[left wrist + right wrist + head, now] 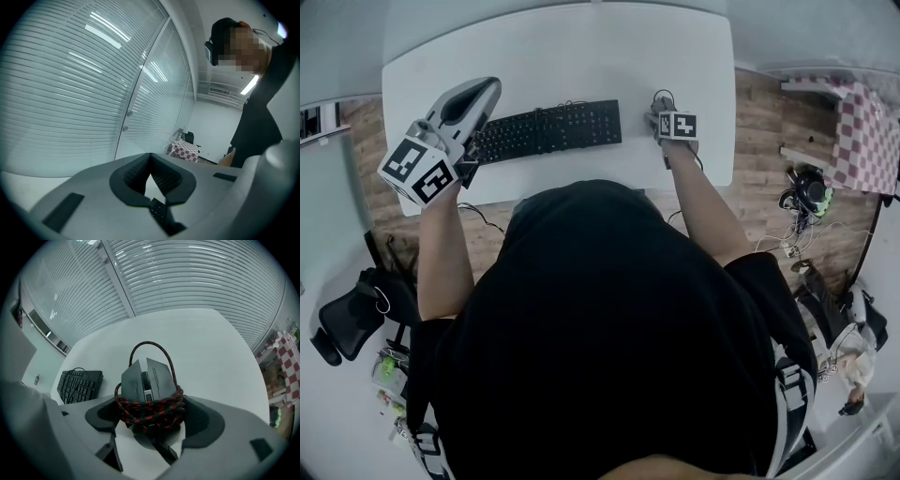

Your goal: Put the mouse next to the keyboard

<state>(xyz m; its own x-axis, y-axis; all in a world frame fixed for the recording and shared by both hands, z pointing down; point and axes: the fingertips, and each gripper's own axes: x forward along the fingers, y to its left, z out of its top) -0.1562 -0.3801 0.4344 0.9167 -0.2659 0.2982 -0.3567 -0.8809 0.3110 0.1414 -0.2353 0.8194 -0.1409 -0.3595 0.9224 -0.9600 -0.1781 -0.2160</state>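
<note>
Person [619,328] in black: left gripper [480,94] raised (tilted upward), 2 jaws together; right gripper [662,103] clamps cable-wrapped mouse [150,380] near keyboard [548,129].

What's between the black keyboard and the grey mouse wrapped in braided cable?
Nothing: bare white table separates black keyboard from cable-wrapped grey mouse, per right gripper view.

**Keyboard mid-table, mouse off its right end**

Keyboard [546,131] lies on table [553,47], twd front edge. Mouse [147,380], cable wound round it, sits betw. the 2 jaws of right gripper [150,420], right of keyboard, apart from it. Left gripper [473,94] over keyboard's left end.
</note>
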